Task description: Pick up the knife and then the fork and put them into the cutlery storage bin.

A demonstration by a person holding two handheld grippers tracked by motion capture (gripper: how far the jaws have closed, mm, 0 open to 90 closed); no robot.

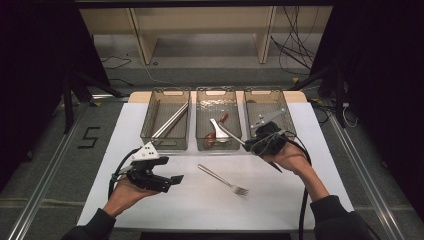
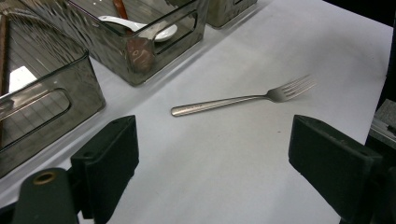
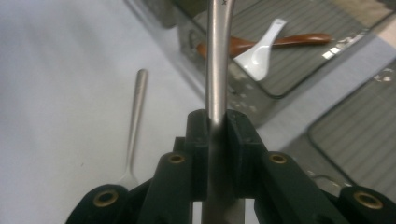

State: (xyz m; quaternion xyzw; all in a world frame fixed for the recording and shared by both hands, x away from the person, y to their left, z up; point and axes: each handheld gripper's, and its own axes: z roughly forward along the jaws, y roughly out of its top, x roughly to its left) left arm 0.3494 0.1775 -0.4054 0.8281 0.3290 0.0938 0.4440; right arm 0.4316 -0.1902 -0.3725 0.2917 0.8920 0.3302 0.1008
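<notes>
Right tool (image 3: 217,123) is clamped on a steel utensil (image 3: 218,60), whose handle rises straight out from between its jaws, above the near wall of the middle bin (image 1: 218,145). Beyond its tip, a white spoon (image 3: 261,53) lies in this bin. Left tool (image 2: 212,154) stands wide and holds nothing; ahead of it a fork (image 2: 243,99) lies on the desk (image 2: 261,154).
</notes>
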